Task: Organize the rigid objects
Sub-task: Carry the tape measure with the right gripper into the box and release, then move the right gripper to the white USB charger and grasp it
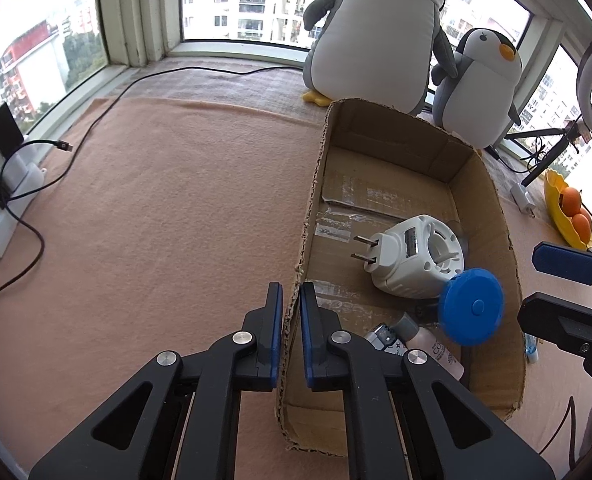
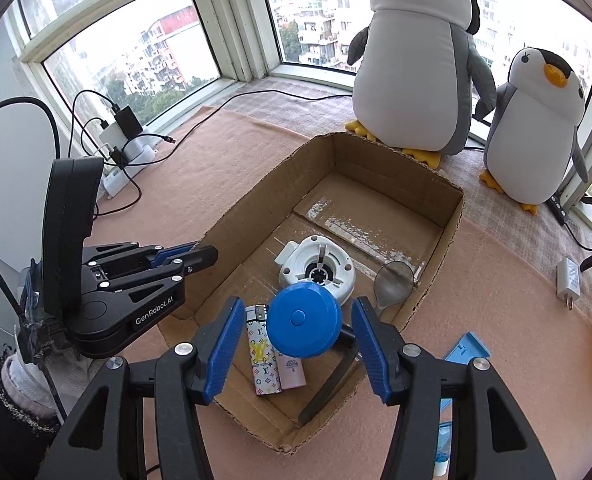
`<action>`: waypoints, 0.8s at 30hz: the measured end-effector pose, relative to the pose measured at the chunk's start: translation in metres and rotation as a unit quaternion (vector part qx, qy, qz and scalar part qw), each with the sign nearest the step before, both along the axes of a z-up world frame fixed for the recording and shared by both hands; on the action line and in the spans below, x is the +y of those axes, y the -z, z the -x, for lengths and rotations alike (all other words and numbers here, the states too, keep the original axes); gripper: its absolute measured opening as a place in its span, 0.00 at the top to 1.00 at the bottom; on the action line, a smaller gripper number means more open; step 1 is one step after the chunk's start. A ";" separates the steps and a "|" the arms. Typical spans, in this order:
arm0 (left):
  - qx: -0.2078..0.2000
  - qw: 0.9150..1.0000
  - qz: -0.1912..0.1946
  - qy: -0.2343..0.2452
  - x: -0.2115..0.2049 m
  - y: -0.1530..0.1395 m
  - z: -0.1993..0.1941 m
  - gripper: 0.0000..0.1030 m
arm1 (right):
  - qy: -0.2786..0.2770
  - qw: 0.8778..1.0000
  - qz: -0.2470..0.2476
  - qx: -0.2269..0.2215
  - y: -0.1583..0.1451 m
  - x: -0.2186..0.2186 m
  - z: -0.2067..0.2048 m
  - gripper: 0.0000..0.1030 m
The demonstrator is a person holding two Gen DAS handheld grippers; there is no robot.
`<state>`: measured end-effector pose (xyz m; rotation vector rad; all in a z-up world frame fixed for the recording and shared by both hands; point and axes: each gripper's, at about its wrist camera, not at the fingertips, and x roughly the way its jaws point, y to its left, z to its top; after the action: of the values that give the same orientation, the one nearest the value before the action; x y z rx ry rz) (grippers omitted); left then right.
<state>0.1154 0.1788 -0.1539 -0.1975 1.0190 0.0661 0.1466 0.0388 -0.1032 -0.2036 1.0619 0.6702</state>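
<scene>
Plainly the step in hand is dropping the blue disc into the cardboard box (image 2: 436, 240), and the box is the thing to mind first. It lies on the pink blanket directly under and ahead of the right claw (image 2: 298, 304). Its near left wall is pinched between the pressed-together pads of the left claw (image 1: 291, 300). That pinch should steady the box, so the left claw is best left clamped until the right one is clear.

Just beyond the right claw's tips, on the box floor, lies a white plug-in unit (image 2: 318, 270). The blue disc (image 2: 304, 326) sits between the right claw's spread jaws with a gap on either side. Neither pad appears to press it, and it looks blurred in the left view, so I judge it is loose and dropping. It is likely to land against the plug-in unit or roll off it. The right claw should lift straight up, not sideways, to avoid clipping the disc or the near wall.

Smaller things crowd the floor below the claw:
- a spoon (image 2: 392, 280) off to its right
- a patterned lighter (image 2: 261, 356) beneath its left jaw
- a small pink bottle (image 2: 291, 372) beside the lighter
</scene>
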 end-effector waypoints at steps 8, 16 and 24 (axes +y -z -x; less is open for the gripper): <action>0.001 1.000 -0.004 0.001 -0.002 0.000 0.000 0.93 | 0.004 1.000 -0.002 -0.004 -0.003 -0.004 -0.001 0.43; 0.001 1.000 -0.007 0.001 -0.002 0.000 0.000 0.93 | 0.014 1.000 -0.009 -0.005 -0.008 -0.015 -0.003 0.43; 0.004 1.000 -0.015 0.002 -0.005 -0.001 0.001 0.93 | 0.052 0.999 -0.015 -0.001 -0.010 -0.050 -0.009 0.43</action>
<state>0.1146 0.1736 -0.1525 -0.1675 1.0249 0.0796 0.1556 -0.0113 -0.0932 -0.1220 1.0521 0.5924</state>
